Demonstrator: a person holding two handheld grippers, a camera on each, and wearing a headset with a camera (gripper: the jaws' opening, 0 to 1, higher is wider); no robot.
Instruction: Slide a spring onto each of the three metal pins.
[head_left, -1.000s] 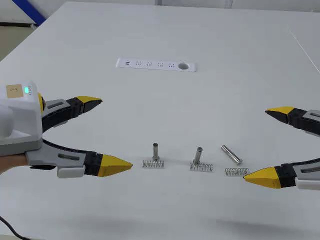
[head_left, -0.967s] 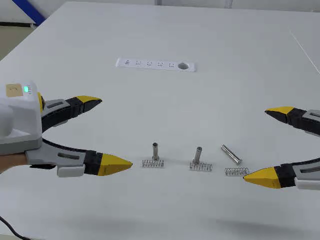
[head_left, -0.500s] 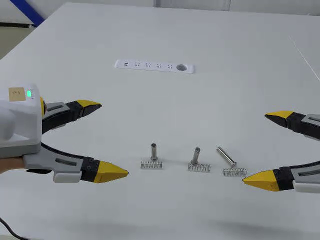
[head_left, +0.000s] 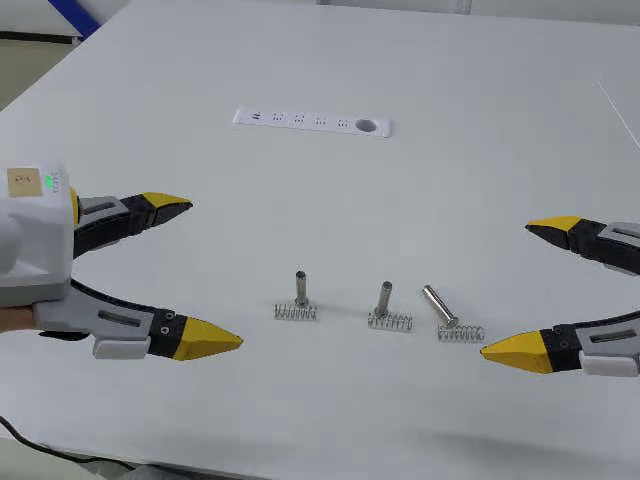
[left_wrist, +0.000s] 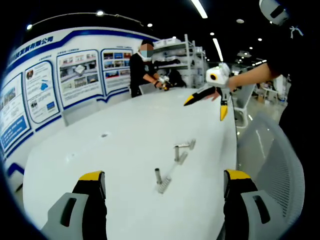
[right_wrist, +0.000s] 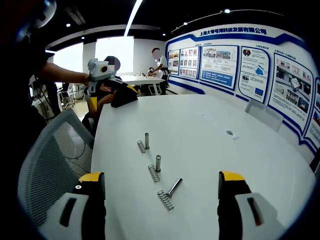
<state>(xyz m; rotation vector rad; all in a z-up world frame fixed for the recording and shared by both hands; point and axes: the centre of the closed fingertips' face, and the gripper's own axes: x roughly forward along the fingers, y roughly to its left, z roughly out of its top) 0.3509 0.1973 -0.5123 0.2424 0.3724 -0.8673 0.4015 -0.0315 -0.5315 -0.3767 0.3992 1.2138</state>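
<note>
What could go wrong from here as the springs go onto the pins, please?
The right pin lies on its side beside the right spring, so a nudge may roll it. The left pin and middle pin stand free by the left spring and middle spring; reaching for either spring could topple a pin. The left gripper and right gripper are wide open, and such thin springs might flick away when pinched.

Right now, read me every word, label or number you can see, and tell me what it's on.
No text is clear enough to quote.
Wall banner: Chinese characters, too small to read.
Wall posters: print too blurred.
Tan sticker on the left tool: faint mark, unreadable.
Power strip: no readable marking.
</note>
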